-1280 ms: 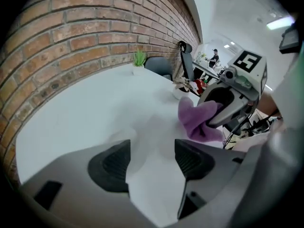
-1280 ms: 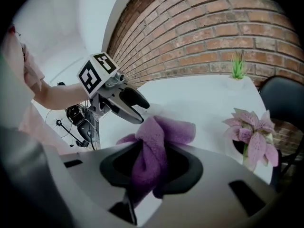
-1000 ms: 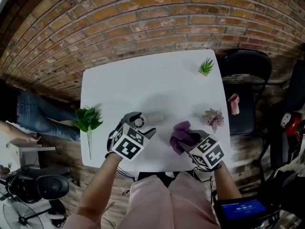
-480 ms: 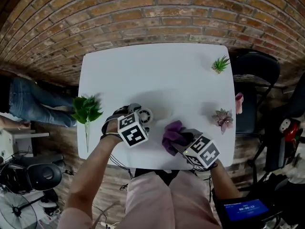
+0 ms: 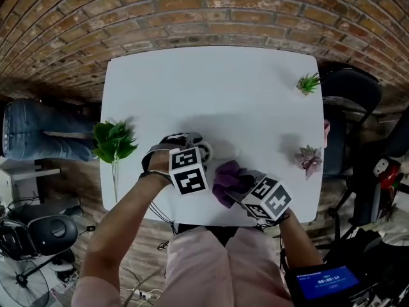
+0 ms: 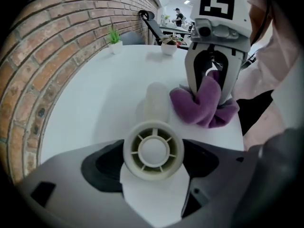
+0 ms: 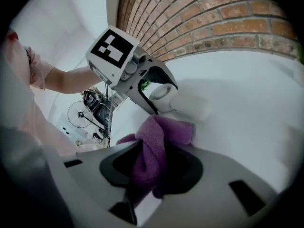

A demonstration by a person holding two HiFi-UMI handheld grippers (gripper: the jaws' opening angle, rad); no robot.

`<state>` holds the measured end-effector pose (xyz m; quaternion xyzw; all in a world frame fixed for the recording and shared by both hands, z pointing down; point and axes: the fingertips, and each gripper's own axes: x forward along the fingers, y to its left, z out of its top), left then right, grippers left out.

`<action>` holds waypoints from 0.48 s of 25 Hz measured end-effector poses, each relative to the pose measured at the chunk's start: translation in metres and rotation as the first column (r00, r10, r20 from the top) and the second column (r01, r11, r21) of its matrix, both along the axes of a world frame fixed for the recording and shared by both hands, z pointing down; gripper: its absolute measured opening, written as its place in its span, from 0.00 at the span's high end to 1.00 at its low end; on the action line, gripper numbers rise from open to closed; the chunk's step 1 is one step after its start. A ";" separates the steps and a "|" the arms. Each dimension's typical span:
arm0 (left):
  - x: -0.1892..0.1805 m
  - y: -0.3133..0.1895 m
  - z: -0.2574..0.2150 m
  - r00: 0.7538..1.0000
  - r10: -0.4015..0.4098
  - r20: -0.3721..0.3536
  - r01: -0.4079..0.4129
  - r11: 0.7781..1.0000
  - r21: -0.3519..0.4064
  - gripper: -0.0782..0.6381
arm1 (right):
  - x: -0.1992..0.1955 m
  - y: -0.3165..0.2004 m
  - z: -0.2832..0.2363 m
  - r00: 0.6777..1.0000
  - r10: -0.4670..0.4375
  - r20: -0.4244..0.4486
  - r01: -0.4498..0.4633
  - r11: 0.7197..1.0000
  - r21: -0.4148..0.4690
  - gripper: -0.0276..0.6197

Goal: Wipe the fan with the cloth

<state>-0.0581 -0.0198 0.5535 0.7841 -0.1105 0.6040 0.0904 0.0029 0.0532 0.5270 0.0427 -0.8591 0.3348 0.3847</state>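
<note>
Cloth (image 7: pixel 159 137) fills my right claw (image 7: pixel 152 167). The jaws are clamped on a fold of the purple terry, and the rest bunches out past the tips onto the white table (image 5: pixel 211 88). That claw sits by the table's near edge, a little right of the middle, angled down and toward the left.

My left claw (image 6: pixel 153 156) points steeply down, just left of the cloth. Its jaws stand very wide and are closing in, with the round grilled head of the small pale fan (image 5: pixel 203 151) between them. The dark pads stand close on either side of the head's rim, and I have no hold on it yet. The fan's pale body lies on the table, running right from the head. The bunched cloth is just beside it, on its near side.

Farther out, a leafy green sprig (image 5: pixel 114 142) hangs at the table's left edge. A pinkish succulent (image 5: pixel 310 160) stands near the right edge, and a small green plant (image 5: pixel 308 82) stands at the far right corner. A brick wall (image 5: pixel 192 11) rises beyond the far edge.
</note>
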 end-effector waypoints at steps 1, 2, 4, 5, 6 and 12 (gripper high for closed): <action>0.000 0.000 0.000 1.000 0.005 0.001 -0.005 1.000 -0.001 0.37 | -0.002 -0.001 0.002 1.000 0.013 0.002 -0.013 1.000 -0.021 0.77; 0.001 0.000 0.000 1.000 0.008 0.001 -0.008 1.000 -0.002 0.37 | -0.005 -0.002 0.004 1.000 0.029 0.007 -0.029 0.999 -0.045 0.77; 0.000 -0.001 0.000 1.000 0.010 0.000 -0.010 1.000 -0.001 0.37 | -0.012 -0.004 0.006 0.997 0.070 0.018 -0.068 0.993 -0.092 0.77; 0.000 -0.001 0.000 1.000 0.009 -0.001 -0.009 1.000 -0.001 0.37 | -0.016 -0.006 0.006 0.995 0.093 0.020 -0.090 0.990 -0.113 0.77; 0.000 -0.001 0.000 1.000 0.009 -0.002 -0.009 1.000 -0.001 0.37 | -0.019 -0.009 0.007 0.993 0.118 0.021 -0.114 0.985 -0.131 0.77; 0.001 0.001 0.000 0.999 0.038 -0.001 -0.038 0.999 -0.003 0.37 | -0.033 -0.023 0.009 0.969 0.248 0.011 -0.240 0.947 -0.212 0.78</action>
